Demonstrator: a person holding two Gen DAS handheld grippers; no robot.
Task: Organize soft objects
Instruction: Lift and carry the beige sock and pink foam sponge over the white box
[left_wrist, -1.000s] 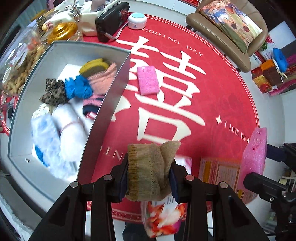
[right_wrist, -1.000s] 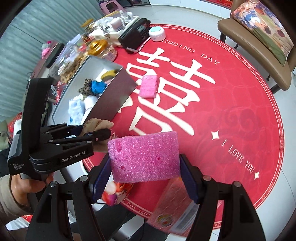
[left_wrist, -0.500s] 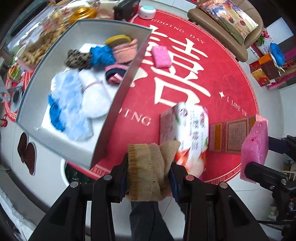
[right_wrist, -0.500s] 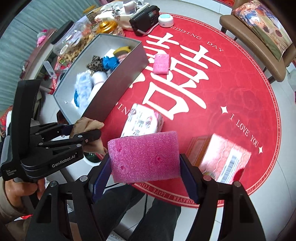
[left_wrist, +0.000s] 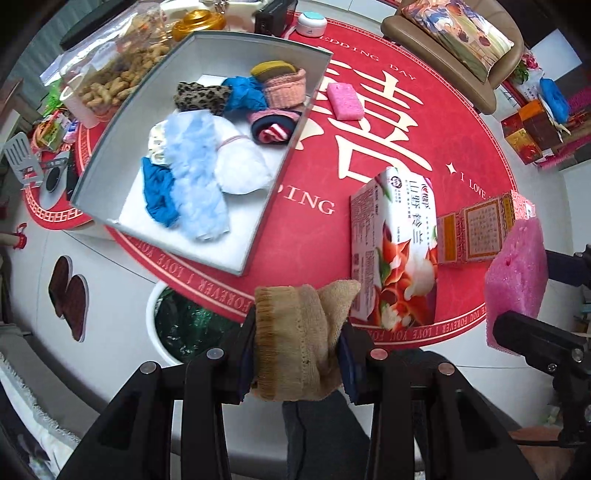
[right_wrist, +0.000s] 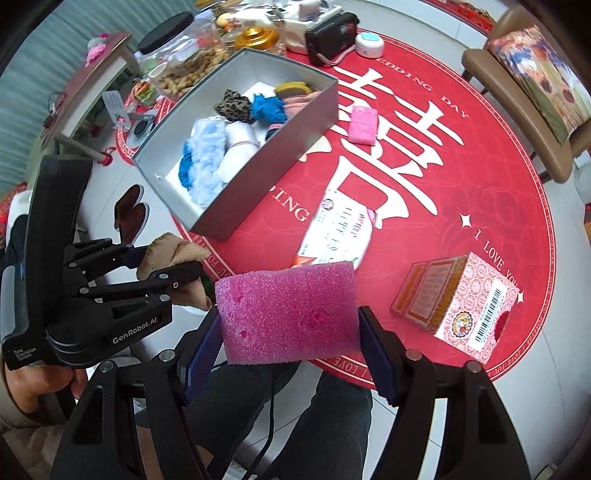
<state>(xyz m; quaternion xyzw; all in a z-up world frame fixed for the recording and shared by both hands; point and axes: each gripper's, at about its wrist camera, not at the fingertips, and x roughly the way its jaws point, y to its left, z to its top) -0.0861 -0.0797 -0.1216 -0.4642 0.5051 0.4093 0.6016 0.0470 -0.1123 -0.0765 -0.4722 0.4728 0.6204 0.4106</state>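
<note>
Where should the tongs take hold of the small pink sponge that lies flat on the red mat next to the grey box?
Grip the small pink sponge across its two long edges, coming straight down from above. It lies flat on the red mat, apart from the grey box, with both long sides free; I judge the narrow width easiest to span.

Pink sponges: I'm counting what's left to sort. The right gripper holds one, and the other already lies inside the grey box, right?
Not quite. The right gripper does hold a pink sponge, but the other pink sponge lies on the red mat beside the grey box, as the left wrist view shows.
</note>
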